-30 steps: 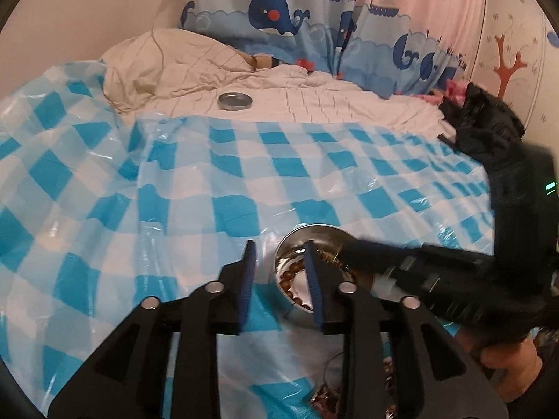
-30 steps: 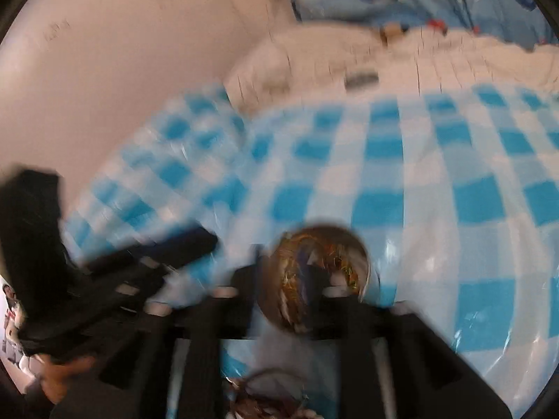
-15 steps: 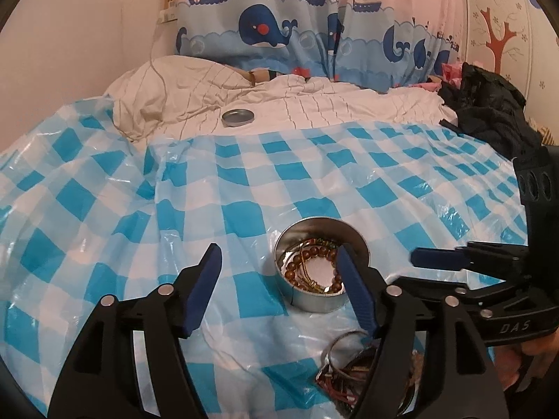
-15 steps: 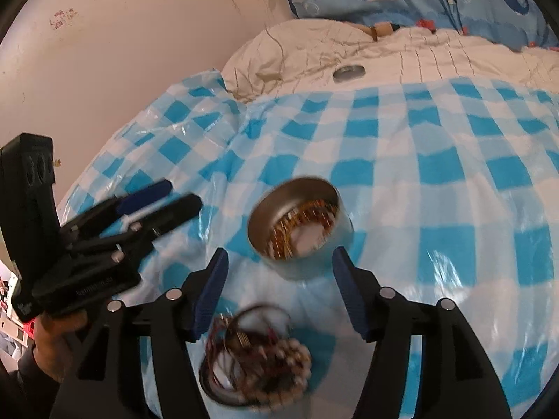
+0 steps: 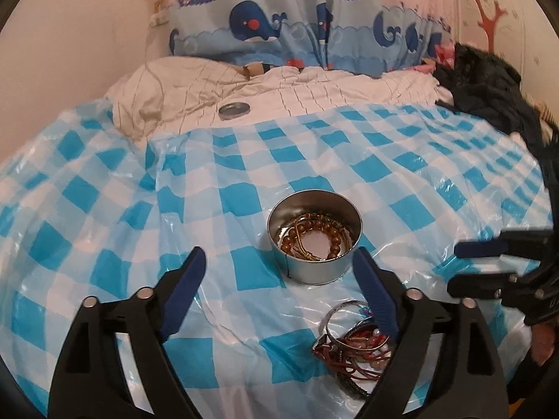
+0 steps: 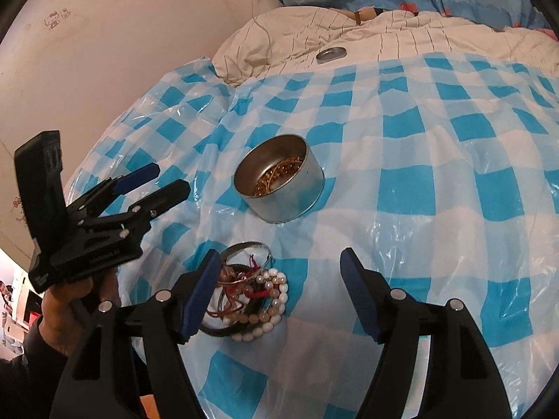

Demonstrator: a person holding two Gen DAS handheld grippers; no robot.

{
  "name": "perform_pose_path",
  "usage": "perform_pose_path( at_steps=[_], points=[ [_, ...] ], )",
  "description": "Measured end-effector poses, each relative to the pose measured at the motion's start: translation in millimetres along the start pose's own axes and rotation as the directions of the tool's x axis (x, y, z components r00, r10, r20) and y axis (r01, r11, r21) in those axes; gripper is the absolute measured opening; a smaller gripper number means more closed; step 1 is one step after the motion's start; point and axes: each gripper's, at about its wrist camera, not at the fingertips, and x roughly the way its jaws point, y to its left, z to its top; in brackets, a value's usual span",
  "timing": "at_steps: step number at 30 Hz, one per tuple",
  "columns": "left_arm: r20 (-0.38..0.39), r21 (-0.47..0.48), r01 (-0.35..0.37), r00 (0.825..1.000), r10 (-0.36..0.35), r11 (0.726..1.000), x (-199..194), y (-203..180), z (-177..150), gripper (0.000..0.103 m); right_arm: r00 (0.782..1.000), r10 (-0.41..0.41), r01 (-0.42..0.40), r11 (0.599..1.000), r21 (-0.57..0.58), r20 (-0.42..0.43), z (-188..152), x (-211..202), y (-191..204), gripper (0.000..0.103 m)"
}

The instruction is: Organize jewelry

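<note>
A round metal tin (image 5: pixel 314 241) stands on the blue-checked plastic sheet; brown bead bracelets and gold chains lie inside it. It also shows in the right wrist view (image 6: pixel 279 183). A tangled pile of jewelry (image 5: pixel 353 349) with a silver bangle, pearl bracelet and red cords lies in front of the tin, also in the right wrist view (image 6: pixel 248 296). My left gripper (image 5: pixel 279 286) is open and empty, just short of the tin. My right gripper (image 6: pixel 279 293) is open and empty, over the pile's right side.
A round metal lid (image 5: pixel 233 109) lies on the white bedding at the back. A pile of dark clothing (image 5: pixel 489 83) sits at the back right. The whale-print curtain (image 5: pixel 297 42) and wall bound the far side.
Both grippers have opened and pulled back from the tin toward me. The jewelry pile has come into full view in front of the tin.
</note>
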Motion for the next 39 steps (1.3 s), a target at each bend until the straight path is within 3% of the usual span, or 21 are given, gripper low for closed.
perform_pose_path(
  at_steps=[4,9,14,23,24,26,27,28,30,35,39],
  points=[
    [-0.037,-0.115,0.072,0.996,-0.077,0.991,8,21,-2,0.085,0.999,0.021,-0.020,0.999,0.035,-0.041,-11,8,-6,0.068],
    [-0.070,-0.193,0.087,0.992,-0.103,0.977,20,37,-8,0.086,0.995,0.019,-0.020,1.000,-0.002,-0.093,-16,27,-1,0.068],
    [-0.090,-0.193,0.089,0.990,-0.108,0.977,27,35,-11,0.086,0.997,0.037,-0.039,0.998,-0.039,-0.069,-15,31,12,0.068],
    [-0.093,-0.189,0.084,0.990,-0.102,0.978,28,32,-12,0.087,0.998,-0.055,0.054,0.982,-0.181,-0.002,-14,48,49,0.068],
    [-0.092,-0.190,0.083,0.991,-0.102,0.978,27,32,-11,0.087,0.998,-0.060,0.058,0.980,-0.189,-0.003,-14,51,50,0.064],
    [-0.091,-0.193,0.083,0.991,-0.102,0.978,27,33,-11,0.087,0.997,-0.069,0.064,0.978,-0.198,-0.023,-15,60,50,0.046],
    [-0.091,-0.193,0.084,0.991,-0.103,0.978,27,33,-11,0.087,0.996,-0.079,0.071,0.977,-0.199,-0.033,-16,63,50,0.034],
    [-0.091,-0.192,0.084,0.991,-0.103,0.978,27,34,-11,0.087,0.995,-0.092,0.082,0.976,-0.202,-0.040,-16,67,49,0.013],
    [-0.090,-0.191,0.083,0.991,-0.102,0.978,27,34,-11,0.087,0.995,-0.097,0.088,0.976,-0.198,-0.034,-16,67,46,0.003],
    [-0.091,-0.195,0.092,0.990,-0.112,0.976,25,35,-11,0.087,0.999,0.049,-0.047,0.994,-0.096,0.017,-6,43,34,0.002],
    [-0.108,-0.202,0.119,0.984,-0.143,0.972,30,32,-12,0.087,0.980,0.185,-0.184,0.983,-0.019,0.077,3,22,26,0.002]
  ],
)
